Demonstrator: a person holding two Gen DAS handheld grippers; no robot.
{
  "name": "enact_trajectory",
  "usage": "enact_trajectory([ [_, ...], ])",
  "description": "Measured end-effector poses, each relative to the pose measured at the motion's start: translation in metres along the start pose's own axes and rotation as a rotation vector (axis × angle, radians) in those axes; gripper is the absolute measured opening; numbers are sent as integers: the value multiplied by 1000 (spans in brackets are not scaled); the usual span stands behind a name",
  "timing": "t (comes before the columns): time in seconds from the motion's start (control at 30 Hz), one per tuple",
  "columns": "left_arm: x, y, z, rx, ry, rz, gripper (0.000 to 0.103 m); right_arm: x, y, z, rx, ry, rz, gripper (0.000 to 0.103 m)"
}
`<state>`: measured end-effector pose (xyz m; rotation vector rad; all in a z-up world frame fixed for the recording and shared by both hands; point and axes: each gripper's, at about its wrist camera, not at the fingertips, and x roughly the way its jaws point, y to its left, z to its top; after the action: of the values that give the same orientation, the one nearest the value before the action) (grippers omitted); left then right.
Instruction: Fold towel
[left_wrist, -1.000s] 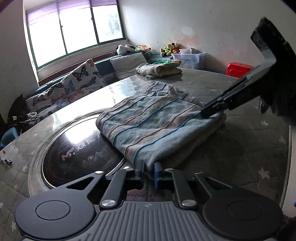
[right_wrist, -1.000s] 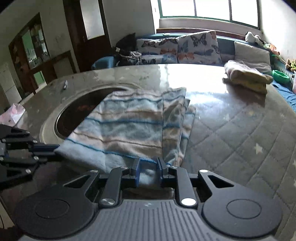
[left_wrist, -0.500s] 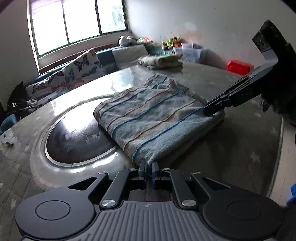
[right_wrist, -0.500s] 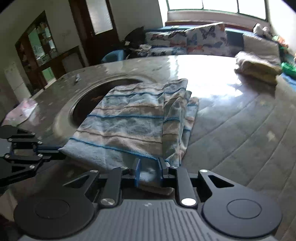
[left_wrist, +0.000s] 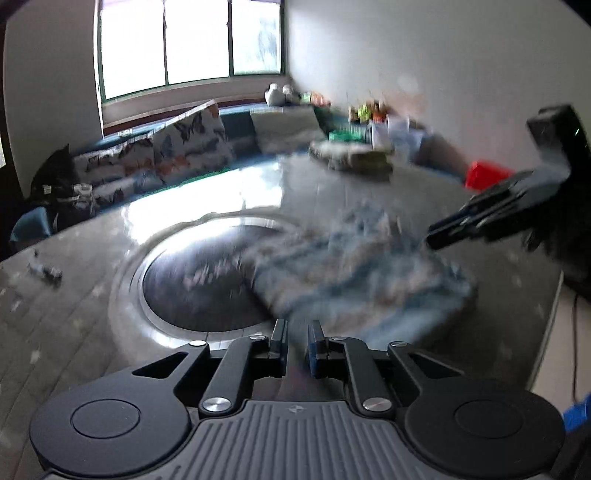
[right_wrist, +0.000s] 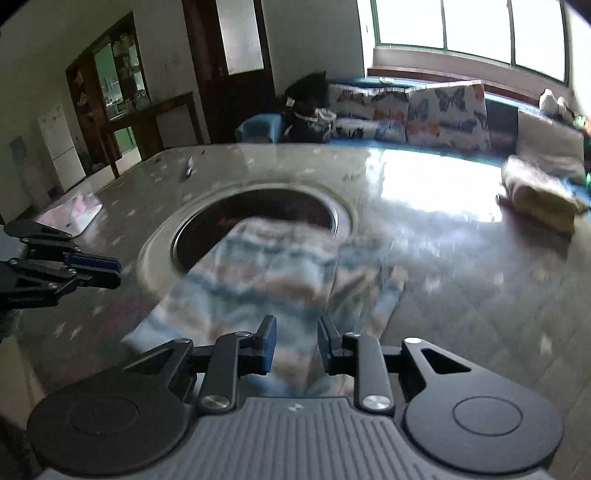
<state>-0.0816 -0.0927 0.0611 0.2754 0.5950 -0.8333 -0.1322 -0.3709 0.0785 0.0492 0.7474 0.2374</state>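
Observation:
A blue and beige striped towel (left_wrist: 362, 273) lies folded on the grey table, its far end over the round dark inset (left_wrist: 195, 284). Both views are blurred by motion. My left gripper (left_wrist: 297, 339) is open, just short of the towel's near edge, with nothing between its fingers. In the right wrist view the towel (right_wrist: 266, 280) lies below and ahead of my right gripper (right_wrist: 297, 345), which is open and lifted off it. The right gripper (left_wrist: 436, 238) hovers over the towel's right side in the left wrist view. The left gripper (right_wrist: 110, 271) sits clear of the towel at the left.
A second folded towel (right_wrist: 539, 199) rests at the table's far side. The table edge (left_wrist: 550, 332) runs close on the right, with a red stool (left_wrist: 484, 173) beyond. A small object (left_wrist: 46, 271) lies at the left. A sofa with butterfly cushions (right_wrist: 443, 107) stands behind.
Both grippers have let go of the towel's near edge and pulled back and up. The towel now lies flat on the table, and both views have swung upward.

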Motion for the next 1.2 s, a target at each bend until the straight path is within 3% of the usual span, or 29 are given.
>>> enact_trajectory([
  [0.13,34,-6,17,-17,-15,-29,13,27,-3,19,-18,-12,-8,25],
  [0.33,75,-2,10,-4,80,-12,13,66,-16,18,-17,36,-48,21],
  [0.4,79,4,5,-12,109,5,13,68,-27,15,10,44,-61,15],
  [0.5,73,12,5,-19,105,10,14,63,-39,16,40,38,-81,15],
  [0.6,72,13,14,-15,80,6,13,57,-37,25,24,7,-108,17],
  [0.73,92,7,36,-3,54,-20,14,66,-27,42,-3,-10,-62,19],
  [0.97,142,3,66,-2,70,-59,14,103,-29,53,-3,41,-27,19],
  [1.07,156,13,69,-32,86,-52,15,106,-42,48,24,60,-66,19],
  [1.13,164,22,70,-62,97,-44,21,104,-51,44,52,63,-69,26],
  [1.2,170,30,70,-90,107,-35,21,100,-54,45,66,51,-78,28],
])
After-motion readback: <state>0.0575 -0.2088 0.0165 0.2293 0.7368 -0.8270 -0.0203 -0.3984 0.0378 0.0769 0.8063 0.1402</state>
